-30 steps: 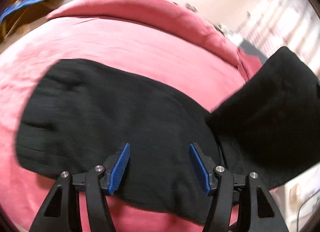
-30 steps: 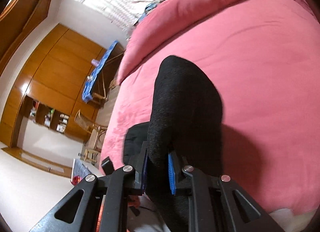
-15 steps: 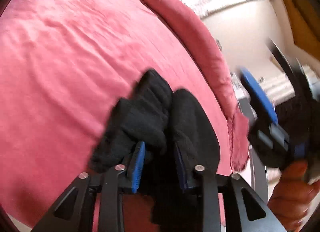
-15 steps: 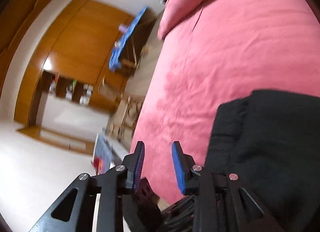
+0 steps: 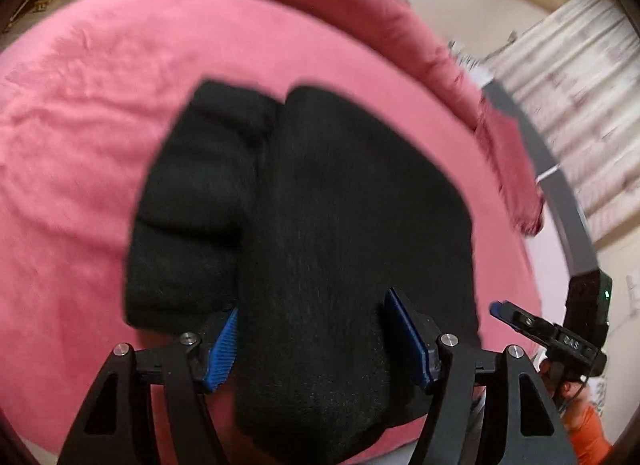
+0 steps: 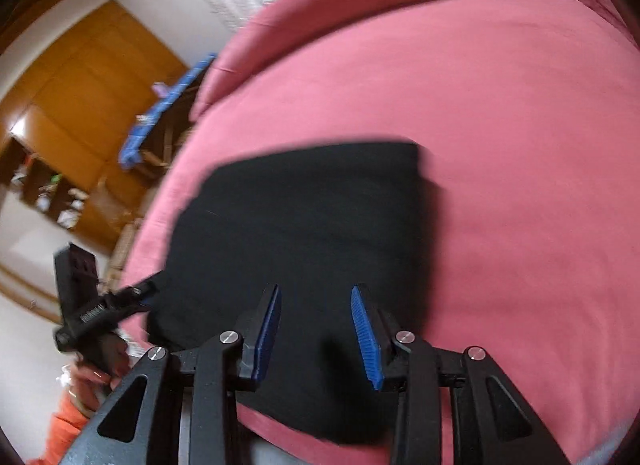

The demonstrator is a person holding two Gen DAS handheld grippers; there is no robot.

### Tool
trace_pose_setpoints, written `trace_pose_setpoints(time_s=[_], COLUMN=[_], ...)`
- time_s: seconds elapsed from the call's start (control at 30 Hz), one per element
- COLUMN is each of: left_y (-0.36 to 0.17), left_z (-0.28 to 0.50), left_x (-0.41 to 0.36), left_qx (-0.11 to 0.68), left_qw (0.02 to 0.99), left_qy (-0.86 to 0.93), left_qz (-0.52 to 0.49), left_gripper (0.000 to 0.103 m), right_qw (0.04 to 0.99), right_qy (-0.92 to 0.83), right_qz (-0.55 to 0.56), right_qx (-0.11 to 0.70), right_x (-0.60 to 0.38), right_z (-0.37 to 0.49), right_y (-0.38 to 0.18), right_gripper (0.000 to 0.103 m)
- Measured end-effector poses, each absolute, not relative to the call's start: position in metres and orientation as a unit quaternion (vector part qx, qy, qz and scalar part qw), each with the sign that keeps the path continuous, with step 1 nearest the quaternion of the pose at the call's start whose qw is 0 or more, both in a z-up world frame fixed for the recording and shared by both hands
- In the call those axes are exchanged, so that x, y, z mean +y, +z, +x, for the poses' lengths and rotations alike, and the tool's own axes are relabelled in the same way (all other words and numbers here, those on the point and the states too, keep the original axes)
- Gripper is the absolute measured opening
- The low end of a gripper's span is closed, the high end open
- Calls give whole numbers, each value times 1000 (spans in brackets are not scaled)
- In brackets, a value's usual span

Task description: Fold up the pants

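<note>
Both grippers are now spreading their fingers: the left gripper (image 5: 312,341) is releasing the pants (image 5: 320,233), the right gripper (image 6: 316,333) widening; the near bed (image 6: 520,145) edge is blurring the fold.

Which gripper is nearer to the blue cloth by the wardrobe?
Left. The blue cloth lies off the bed's left side; the left gripper sits at that edge, while the right gripper hovers over the pants.
</note>
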State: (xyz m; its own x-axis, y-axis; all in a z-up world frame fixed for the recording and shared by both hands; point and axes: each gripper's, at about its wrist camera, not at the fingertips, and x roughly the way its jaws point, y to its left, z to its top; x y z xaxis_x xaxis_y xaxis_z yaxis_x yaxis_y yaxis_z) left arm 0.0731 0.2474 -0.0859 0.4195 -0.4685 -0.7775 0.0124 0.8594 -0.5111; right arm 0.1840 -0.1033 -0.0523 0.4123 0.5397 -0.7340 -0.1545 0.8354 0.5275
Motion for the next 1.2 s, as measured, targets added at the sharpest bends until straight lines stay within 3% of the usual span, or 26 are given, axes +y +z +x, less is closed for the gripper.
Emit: trace_pose_setpoints(time_s=[0.07, 0.1, 0.13, 0.2, 0.33, 0.47, 0.57, 0.63, 0.7, 0.77, 0.9, 0.97, 1.03, 1.13, 1.2], left_y=[-91, -90, -88, -80, -71, -65, -56, -43, -26, -8, -16, -58, -83, -73, -66], left_z=[75, 72, 72, 70, 69, 65, 62, 66, 64, 63, 71, 83, 79, 67, 64], left_x=[242, 240, 239, 243, 255, 258, 260, 265, 270, 288, 327, 335, 345, 358, 363], left_qx=[529, 530, 529, 521, 512, 500, 490, 482, 470, 446, 426, 490, 500, 462, 461], left_qw=[811, 813, 815, 816, 810, 820, 819, 817, 824, 826, 840, 824, 814, 826, 833], left_qy=[-138, -132, -123, -118, -116, -127, -135, -149, -156, -170, -165, -125, -117, -127, -121], left_qz=[-208, -202, -200, -220, -261, -248, -265, -279, -276, -299, -293, -253, -271, -298, -282], left_gripper=[69, 62, 45, 31, 26, 23, 21, 19, 19, 19, 19, 20, 23, 31, 31], right_qw=[806, 799, 794, 785, 772, 766, 822, 833, 835, 870, 899, 879, 841, 847, 830], right_qy=[202, 202, 203, 218, 239, 252, 191, 177, 167, 179, 222, 236, 252, 264, 295], right_qz=[220, 229, 232, 209, 160, 108, 50, 80, 88, 43, -23, -66, -73, -91, -51], right_qx=[511, 518, 523, 541, 567, 581, 535, 519, 517, 458, 376, 409, 473, 453, 471], right_x=[-120, -127, -131, -126, -99, -78, -71, -74, -72, -65, -50, -36, -22, -23, -42], right_z=[168, 164, 157, 138, 119, 108, 113, 128, 137, 123, 98, 106, 114, 104, 100], right_y=[-69, -75, -77, -85, -101, -101, -101, -110, -101, -64, -39, -70, -109, -97, -86], right_gripper=[42, 44, 47, 57, 58, 58, 57, 35, 23, 20, 21, 24, 29, 35, 37])
